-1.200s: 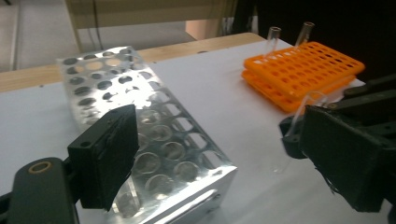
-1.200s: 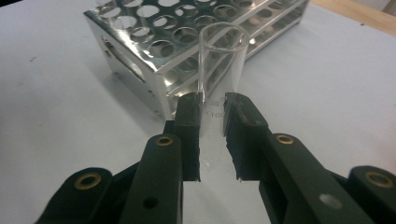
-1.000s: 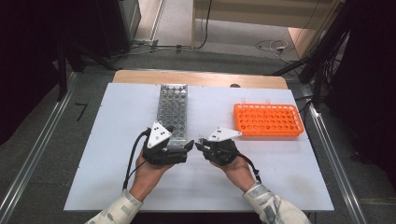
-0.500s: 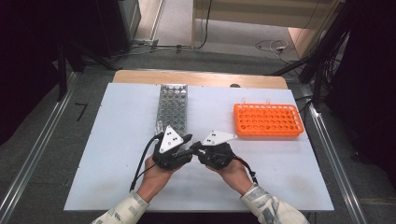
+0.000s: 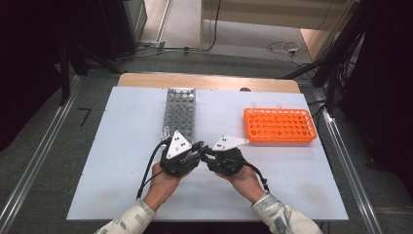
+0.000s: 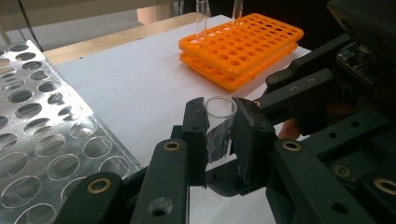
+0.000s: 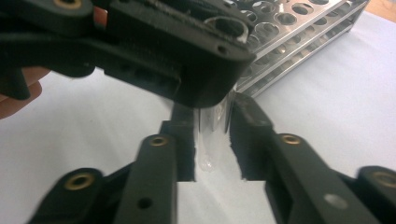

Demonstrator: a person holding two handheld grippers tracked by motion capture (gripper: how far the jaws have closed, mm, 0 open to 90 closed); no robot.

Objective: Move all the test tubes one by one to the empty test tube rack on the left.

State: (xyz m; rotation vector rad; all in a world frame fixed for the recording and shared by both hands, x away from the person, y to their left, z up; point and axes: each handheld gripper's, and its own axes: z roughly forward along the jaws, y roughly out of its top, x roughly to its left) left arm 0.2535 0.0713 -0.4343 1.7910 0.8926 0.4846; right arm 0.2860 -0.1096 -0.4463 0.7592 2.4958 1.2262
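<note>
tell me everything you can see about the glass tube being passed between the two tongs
The test tube is clear, thin-walled glass with an open round rim on top and a rounded closed bottom, and looks empty. It stands roughly upright above the white table, in front of the metal rack. The left tongs are shut on its upper part, pads pressing both sides. The right tongs bracket its lower end; their jaws have just been opening, so they look to be letting go.

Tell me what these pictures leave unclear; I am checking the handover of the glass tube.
- Test tube: its bottom end is hidden behind the left tool in the left gripper view.
- Right tool: the blurred right gripper view hides whether its pads touch the tube.
- Orange rack: tubes too small in the high view.
</note>
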